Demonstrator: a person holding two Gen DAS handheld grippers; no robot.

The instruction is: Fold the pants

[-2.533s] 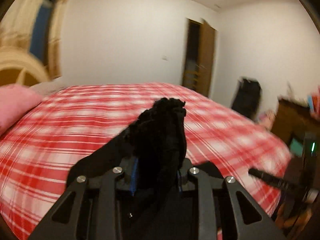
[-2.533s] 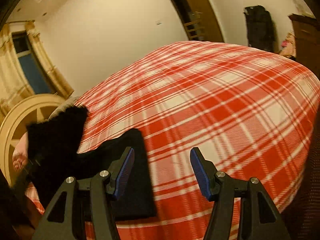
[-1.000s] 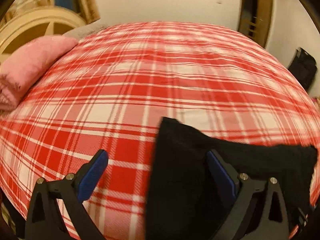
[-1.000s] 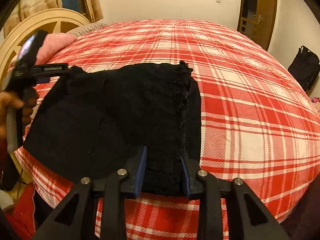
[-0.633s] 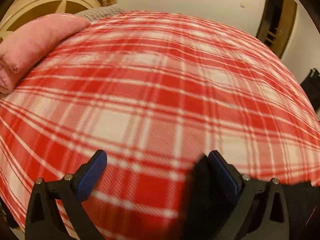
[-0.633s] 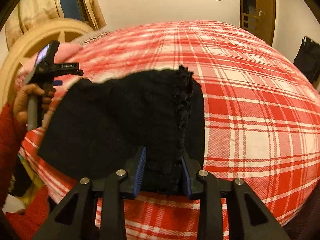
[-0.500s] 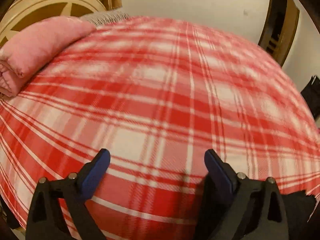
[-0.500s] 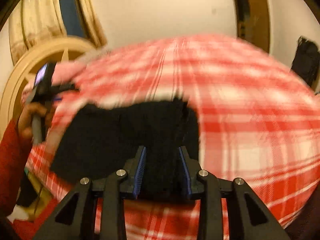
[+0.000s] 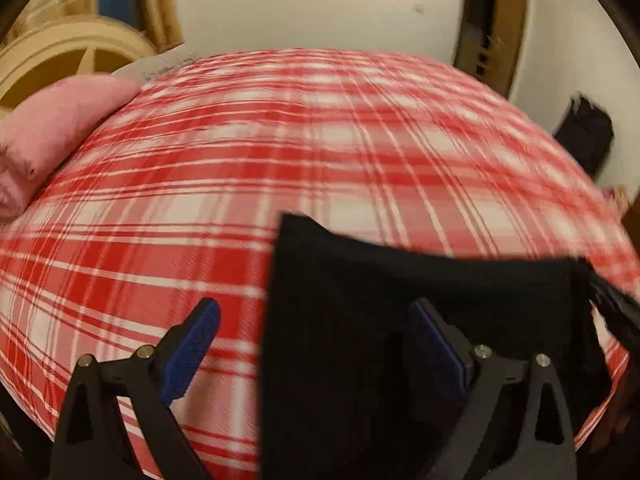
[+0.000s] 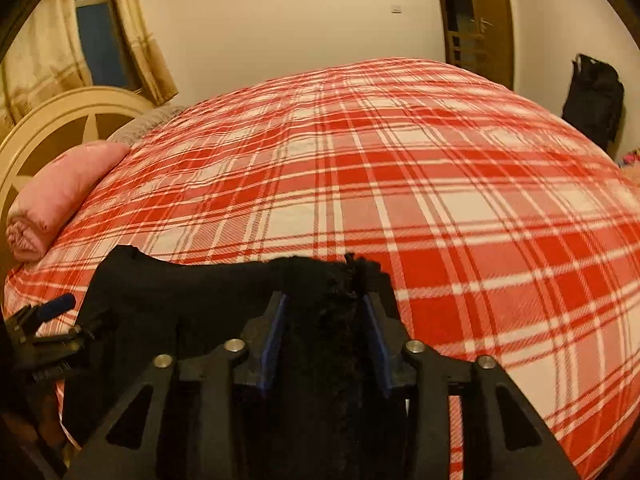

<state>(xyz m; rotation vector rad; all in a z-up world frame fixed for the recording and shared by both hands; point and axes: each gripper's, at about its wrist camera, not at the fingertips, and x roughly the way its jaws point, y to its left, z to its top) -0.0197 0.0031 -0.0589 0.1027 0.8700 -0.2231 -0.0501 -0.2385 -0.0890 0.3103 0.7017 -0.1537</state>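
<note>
The black pants [image 10: 208, 304] lie spread at the near edge of the red plaid bed [image 10: 400, 184]. My right gripper [image 10: 325, 312] is shut on the pants' frayed right edge, with black cloth bunched between the blue pads. In the left wrist view the pants [image 9: 360, 320] fill the lower right. My left gripper [image 9: 316, 328] is open at the pants' left edge, its right finger [image 9: 436, 340] over the cloth and its left finger [image 9: 192, 344] over the bare bedspread. The left gripper also shows in the right wrist view [image 10: 44, 320], at the pants' left end.
A rolled pink blanket [image 10: 60, 196] lies at the bed's left by a cream headboard [image 10: 60, 120]. A black bag [image 10: 596, 96] hangs by the right wall near a wooden door [image 10: 476, 20]. A curtained window [image 10: 96, 40] is at the back left.
My left gripper let go of the pants and stayed open, swung away left, then came back over their left edge. My right gripper closed on the right edge and drew it nearer.
</note>
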